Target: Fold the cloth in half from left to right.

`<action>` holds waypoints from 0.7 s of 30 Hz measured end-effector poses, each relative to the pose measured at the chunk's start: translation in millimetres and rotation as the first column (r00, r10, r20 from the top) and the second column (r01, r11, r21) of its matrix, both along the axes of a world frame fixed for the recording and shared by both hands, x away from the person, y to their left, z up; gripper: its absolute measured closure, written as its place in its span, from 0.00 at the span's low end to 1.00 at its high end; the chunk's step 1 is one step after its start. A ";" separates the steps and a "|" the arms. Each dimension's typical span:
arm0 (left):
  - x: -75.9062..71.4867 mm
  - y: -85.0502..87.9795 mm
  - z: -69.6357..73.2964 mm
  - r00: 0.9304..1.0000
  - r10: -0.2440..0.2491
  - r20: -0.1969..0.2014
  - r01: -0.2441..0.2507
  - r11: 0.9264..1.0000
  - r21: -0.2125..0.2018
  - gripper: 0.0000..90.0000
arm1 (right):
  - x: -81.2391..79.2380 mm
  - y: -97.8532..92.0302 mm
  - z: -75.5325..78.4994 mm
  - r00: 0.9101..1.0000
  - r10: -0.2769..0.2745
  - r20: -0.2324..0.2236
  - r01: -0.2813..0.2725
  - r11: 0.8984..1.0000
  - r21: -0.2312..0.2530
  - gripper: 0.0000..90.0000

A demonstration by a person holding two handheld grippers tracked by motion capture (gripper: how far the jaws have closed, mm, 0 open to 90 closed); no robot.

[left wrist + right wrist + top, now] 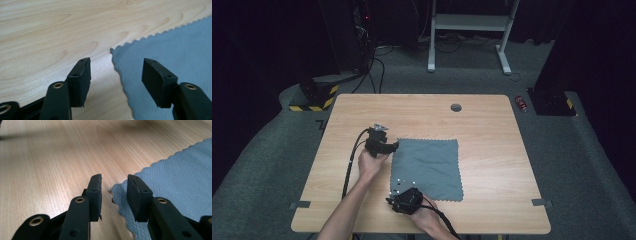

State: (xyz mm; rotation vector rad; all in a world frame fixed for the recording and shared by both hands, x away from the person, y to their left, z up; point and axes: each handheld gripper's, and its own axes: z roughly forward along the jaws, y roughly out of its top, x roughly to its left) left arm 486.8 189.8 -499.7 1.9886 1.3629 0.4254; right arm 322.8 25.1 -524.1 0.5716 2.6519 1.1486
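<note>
High view: we see grey cloth flat on table, centre. Left gripper at cloth's far-left corner, right gripper at near-left corner.

Left gripper view: we note jaws well apart, straddling cloth corner, nothing pinched.

Right gripper view: we note jaws apart, narrow gap, cloth corner between them, unclamped.

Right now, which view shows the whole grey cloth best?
The high view: the square grey cloth lies flat in full outline on the wooden table. Each gripper view catches just one zigzag-edged corner.
</note>
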 end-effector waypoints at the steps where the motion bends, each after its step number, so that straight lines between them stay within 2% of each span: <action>1: 2.6 -1.1 -0.6 1.000 0.003 -0.001 -0.003 1.000 0.007 0.45 | -0.5 -0.2 -0.3 1.000 -0.003 0.003 0.003 1.000 0.001 0.73; 2: 5.5 -2.7 -1.1 1.000 0.008 -0.006 -0.008 1.000 0.023 0.45 | -0.9 -0.3 -0.3 1.000 -0.005 0.004 0.005 1.000 0.000 0.73; 5: 10.3 -6.3 -3.6 1.000 0.028 -0.001 -0.028 0.999 0.031 0.47 | -2.5 -0.4 -0.2 1.000 -0.006 0.020 0.007 1.000 -0.010 0.76; 9: 17.8 -11.6 -10.2 0.999 0.037 -0.030 -0.034 0.996 0.079 0.48 | -3.6 -0.6 0.5 1.000 -0.010 0.020 0.010 1.000 -0.016 0.79; 12: 19.5 -15.3 -11.7 0.999 0.040 -0.023 -0.038 0.996 0.082 0.50 | -3.8 -0.5 0.7 1.000 -0.013 0.022 0.014 1.000 -0.020 0.83; 14: 20.3 -19.0 -11.8 0.999 0.040 -0.017 -0.038 0.994 0.098 0.52 | -4.8 -0.2 1.1 1.000 -0.010 0.027 0.011 1.000 -0.025 0.86; 15: 20.5 -20.8 -11.9 0.999 0.035 -0.011 -0.033 0.993 0.112 0.54 | -5.5 -0.1 1.3 1.000 -0.010 0.028 0.011 1.000 -0.029 0.87; 21: 20.3 -25.4 -11.0 1.000 0.008 -0.009 -0.007 0.995 0.103 0.73 | -5.3 -0.1 1.3 0.998 -0.018 0.054 0.020 0.999 -0.043 0.98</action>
